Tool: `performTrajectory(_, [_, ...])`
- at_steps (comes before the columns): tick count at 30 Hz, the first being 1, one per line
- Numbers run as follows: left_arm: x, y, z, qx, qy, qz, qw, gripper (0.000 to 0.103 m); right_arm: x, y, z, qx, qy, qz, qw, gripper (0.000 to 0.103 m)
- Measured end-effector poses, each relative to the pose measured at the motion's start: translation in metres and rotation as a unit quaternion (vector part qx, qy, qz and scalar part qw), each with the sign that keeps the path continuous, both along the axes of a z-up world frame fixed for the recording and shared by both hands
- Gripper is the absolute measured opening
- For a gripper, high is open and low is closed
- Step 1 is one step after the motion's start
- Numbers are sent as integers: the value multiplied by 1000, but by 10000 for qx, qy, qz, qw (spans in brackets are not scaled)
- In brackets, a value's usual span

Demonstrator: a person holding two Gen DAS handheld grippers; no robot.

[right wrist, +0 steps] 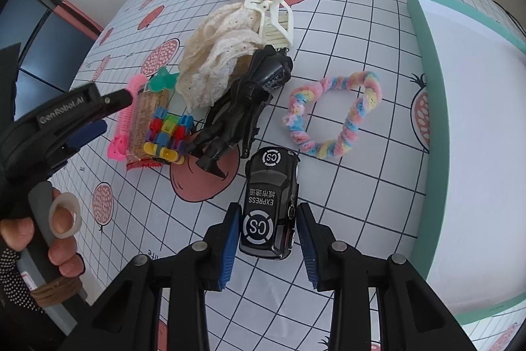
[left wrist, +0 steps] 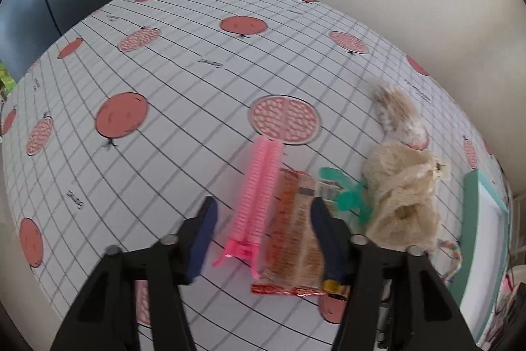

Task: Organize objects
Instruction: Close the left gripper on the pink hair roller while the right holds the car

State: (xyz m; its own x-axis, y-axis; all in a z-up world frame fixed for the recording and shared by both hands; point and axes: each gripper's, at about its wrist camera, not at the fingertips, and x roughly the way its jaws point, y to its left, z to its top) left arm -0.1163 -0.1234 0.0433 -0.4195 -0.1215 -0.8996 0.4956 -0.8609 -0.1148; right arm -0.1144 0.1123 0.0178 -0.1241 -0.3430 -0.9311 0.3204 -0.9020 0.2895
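My left gripper point(left wrist: 263, 203) is open and low over the table; a pink ridged hair clip point(left wrist: 259, 196) and a clear snack packet point(left wrist: 292, 229) lie between its fingers. In the right wrist view this left gripper point(right wrist: 113, 115) reaches in beside the pink clip point(right wrist: 121, 134). A black toy car point(right wrist: 271, 209) marked EXPRESS sits on the table between the blue pads of my right gripper point(right wrist: 269, 210), and both pads look pressed against its sides.
A pile holds a cream lace cloth point(right wrist: 213, 64), a cream claw clip point(right wrist: 276, 18), a black figure toy point(right wrist: 243, 107) and a colourful block toy point(right wrist: 167, 134). A rainbow fuzzy loop point(right wrist: 332, 117) lies apart. The teal box point(right wrist: 424, 61) stands at the right. A hand point(right wrist: 62, 229) holds the left gripper's handle.
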Motion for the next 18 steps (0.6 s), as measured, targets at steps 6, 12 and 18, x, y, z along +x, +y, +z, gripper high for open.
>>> performTrajectory(6, [2,-8,-8,47,-54,25,10000,49,-1,3,3,53,39,41,10000,37])
performTrajectory(12, [-1,0,-10,-63,-193,-129,9997,28,-2,4,13,3,189,95,9998,36])
performTrajectory(18, [0,-4,-8,-34,-140,-102,9998,25,-3,8,35,-196,416,62,9989,36])
